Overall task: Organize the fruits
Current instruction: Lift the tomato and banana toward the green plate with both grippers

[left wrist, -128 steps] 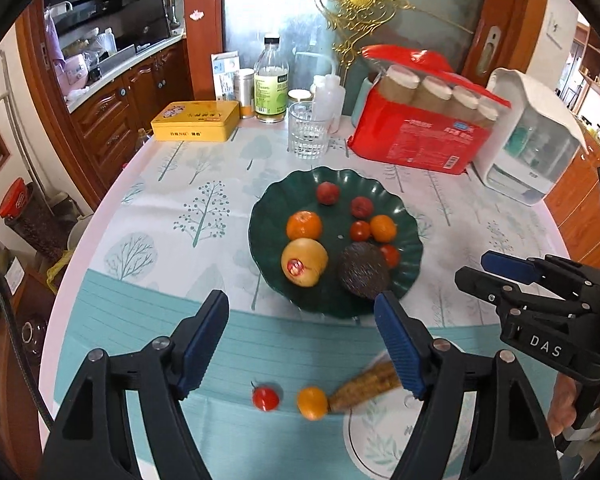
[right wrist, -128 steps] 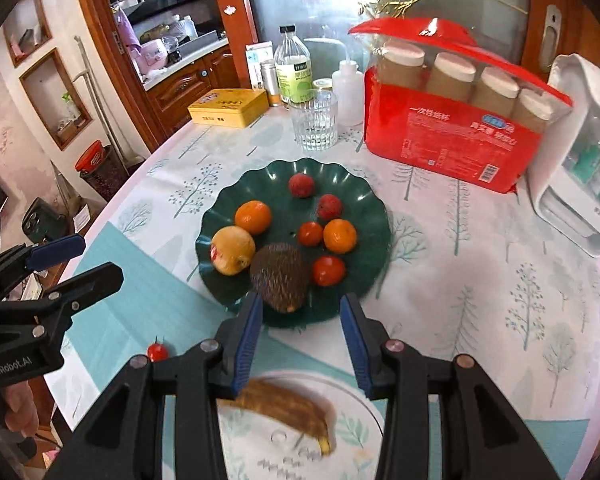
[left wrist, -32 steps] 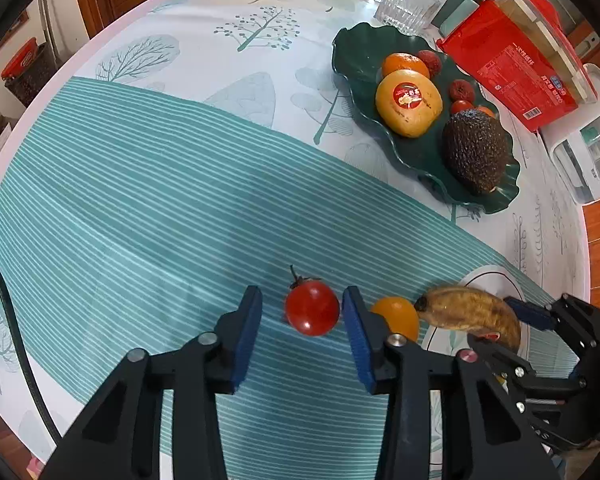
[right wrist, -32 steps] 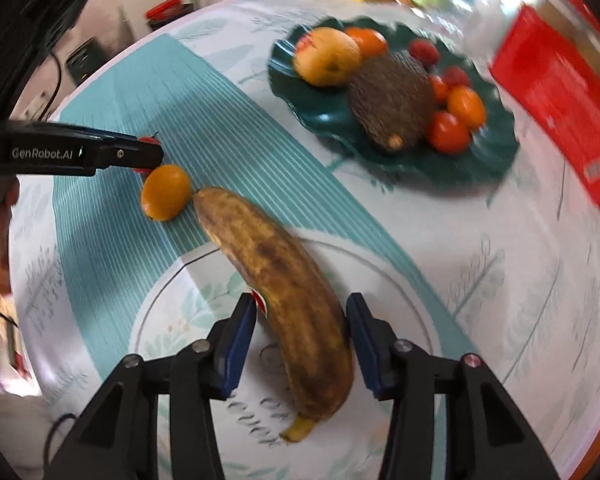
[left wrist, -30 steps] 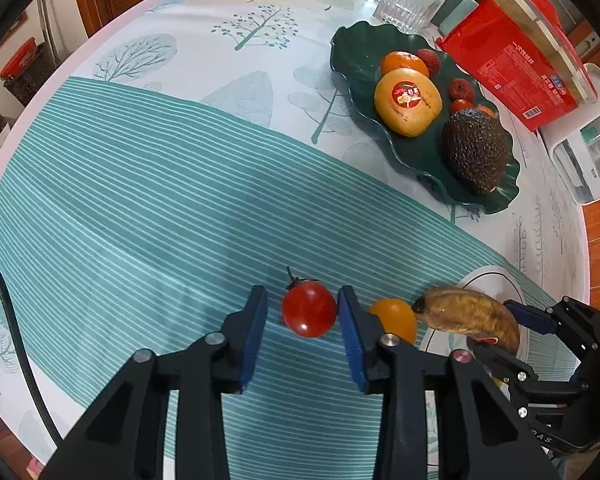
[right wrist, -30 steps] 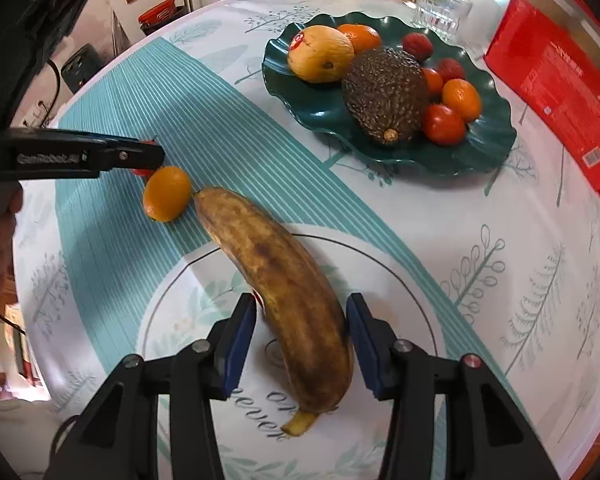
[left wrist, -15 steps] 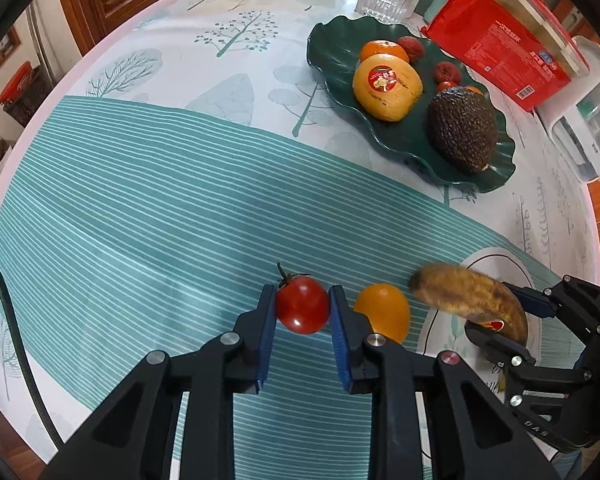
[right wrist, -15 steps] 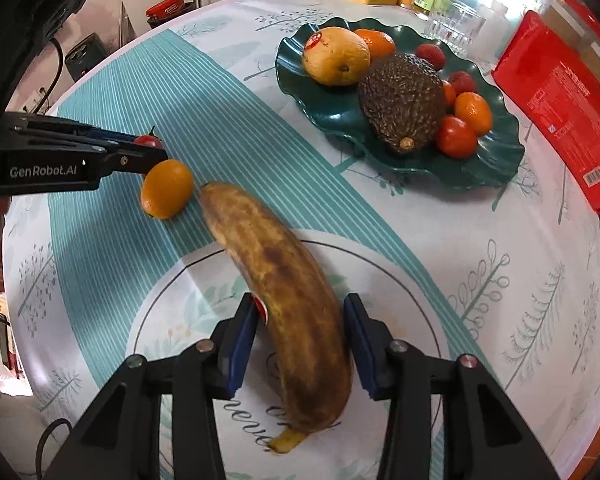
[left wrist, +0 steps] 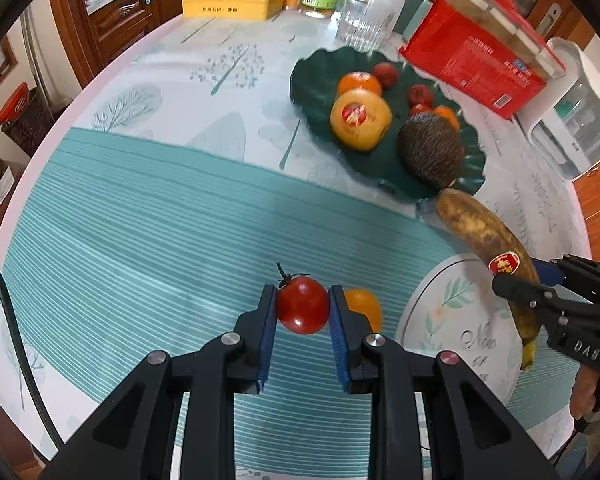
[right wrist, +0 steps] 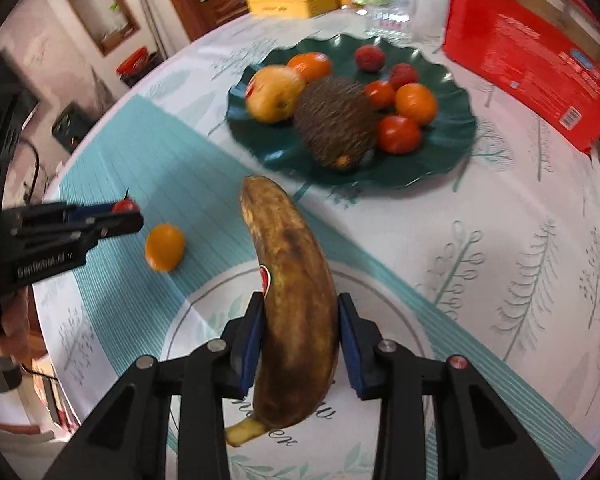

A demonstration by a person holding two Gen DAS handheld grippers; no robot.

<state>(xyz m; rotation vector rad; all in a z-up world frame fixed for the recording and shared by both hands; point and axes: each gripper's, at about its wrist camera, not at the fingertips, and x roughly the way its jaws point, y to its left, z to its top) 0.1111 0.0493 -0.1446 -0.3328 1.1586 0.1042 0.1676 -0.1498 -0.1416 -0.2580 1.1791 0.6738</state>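
Observation:
My left gripper [left wrist: 302, 312] is shut on a small red tomato [left wrist: 302, 310] and holds it just above the striped cloth. A small orange fruit [left wrist: 364, 306] lies beside it on the right; it also shows in the right wrist view [right wrist: 165, 246]. My right gripper [right wrist: 300, 320] is shut on a brown spotted banana [right wrist: 296, 292] and holds it above a white plate [right wrist: 384, 312], tip towards the dark green fruit plate [right wrist: 440, 160]. That plate holds an avocado [right wrist: 336, 120], a yellow apple [right wrist: 274, 94], oranges and tomatoes.
A red box of jars [left wrist: 476, 52] and a white appliance [left wrist: 580, 112] stand at the back right. A glass [left wrist: 358, 20], bottles and a yellow tin [left wrist: 232, 4] stand at the back. The table edge curves on the left, with a cable [left wrist: 16, 340] near it.
My left gripper has shut on the tomato and lifted it slightly. My right gripper has shut on the banana and raised it off the white plate, towards the green plate.

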